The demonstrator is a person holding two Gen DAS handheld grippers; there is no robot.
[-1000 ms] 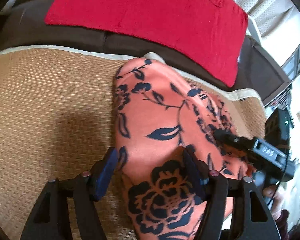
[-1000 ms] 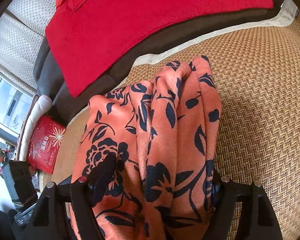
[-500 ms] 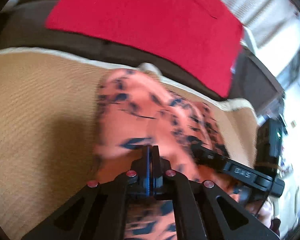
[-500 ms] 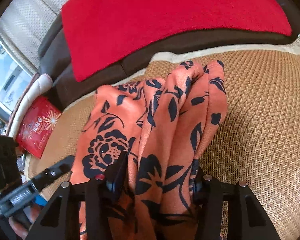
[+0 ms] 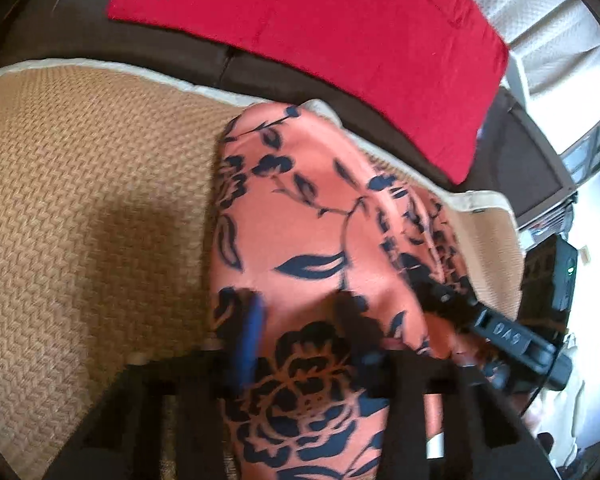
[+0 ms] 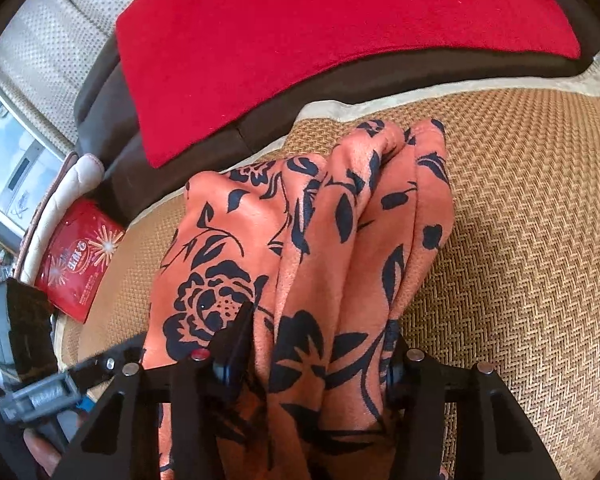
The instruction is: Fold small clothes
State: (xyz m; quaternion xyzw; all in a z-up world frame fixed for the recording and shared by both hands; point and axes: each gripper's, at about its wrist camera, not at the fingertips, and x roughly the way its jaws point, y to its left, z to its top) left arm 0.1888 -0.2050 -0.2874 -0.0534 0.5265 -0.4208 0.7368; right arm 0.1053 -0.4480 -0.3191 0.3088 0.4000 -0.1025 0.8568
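Straddling the orange garment with the dark blue flower print (image 5: 300, 240), the left tool (image 5: 300, 320) has its jaws spread partway, one blue-padded finger on either side of a raised ridge of cloth in the lower middle of its frame; blur hides whether the pads touch the fabric, so I cannot tell if it has hold of anything. The right tool (image 6: 320, 344) stands wider open, with the bunched lengthwise folds of the same garment (image 6: 300, 248) lying between its fingers; the cloth fills the gap but does not look pinched. That placement suggests both tools are set at the near end of the bundle to gather it for a fold.

The garment lies lengthwise on the tan woven sofa mat (image 5: 80, 220), its far tip near the mat's pale cream border (image 6: 340, 106) in the upper middle of the right view. Beyond that runs the dark brown sofa back with a red cloth (image 6: 320, 28) draped over it. Bare mat stretches across the left half of the left view and the right side of the right view, giving room to spread or turn the cloth. A red printed packet (image 6: 78, 260) sits at the mat's edge, lower left of the right view, well apart from the garment.
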